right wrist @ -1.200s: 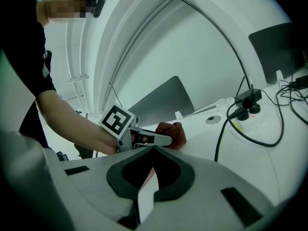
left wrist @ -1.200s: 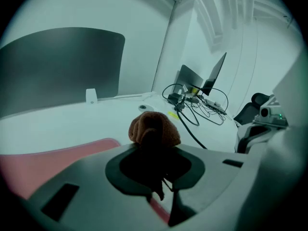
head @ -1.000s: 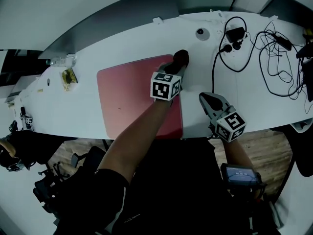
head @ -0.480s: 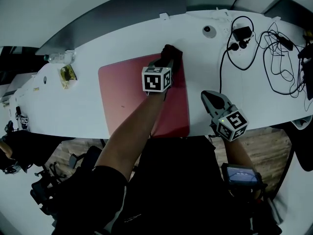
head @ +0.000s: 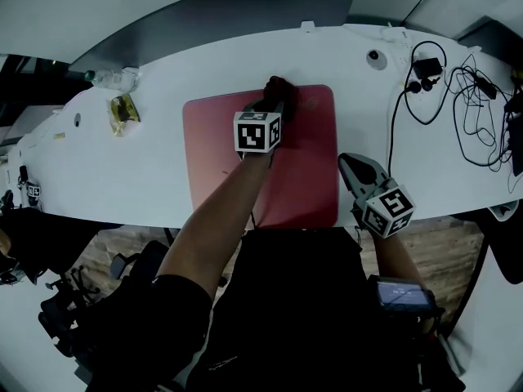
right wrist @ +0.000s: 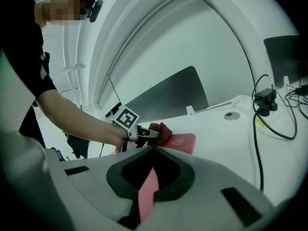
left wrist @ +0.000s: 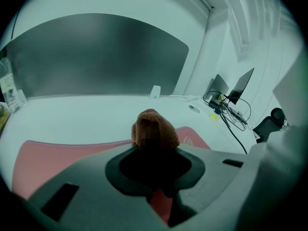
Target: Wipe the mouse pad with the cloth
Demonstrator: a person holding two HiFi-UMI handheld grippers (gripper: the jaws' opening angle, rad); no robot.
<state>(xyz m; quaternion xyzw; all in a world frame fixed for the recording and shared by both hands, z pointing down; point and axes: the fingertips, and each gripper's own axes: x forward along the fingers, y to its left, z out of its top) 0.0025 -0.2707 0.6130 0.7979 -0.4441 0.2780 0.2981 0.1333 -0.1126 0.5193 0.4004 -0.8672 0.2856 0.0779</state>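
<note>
A white worktop (head: 122,170) carries the red mouse pad (head: 310,162). The left gripper (head: 274,98) clamps the brown cloth (head: 279,85) against the pad's far edge (bunched, likely for scrubbing). The right gripper (head: 347,164), closed and empty, idles beside the pad.

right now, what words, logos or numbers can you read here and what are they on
No words or numbers are readable.
mouse pad: pale emblem at one corner, no legible letters.
left gripper and right gripper cubes: black-and-white square markers, no text.
packet on the table: print too small.
</note>
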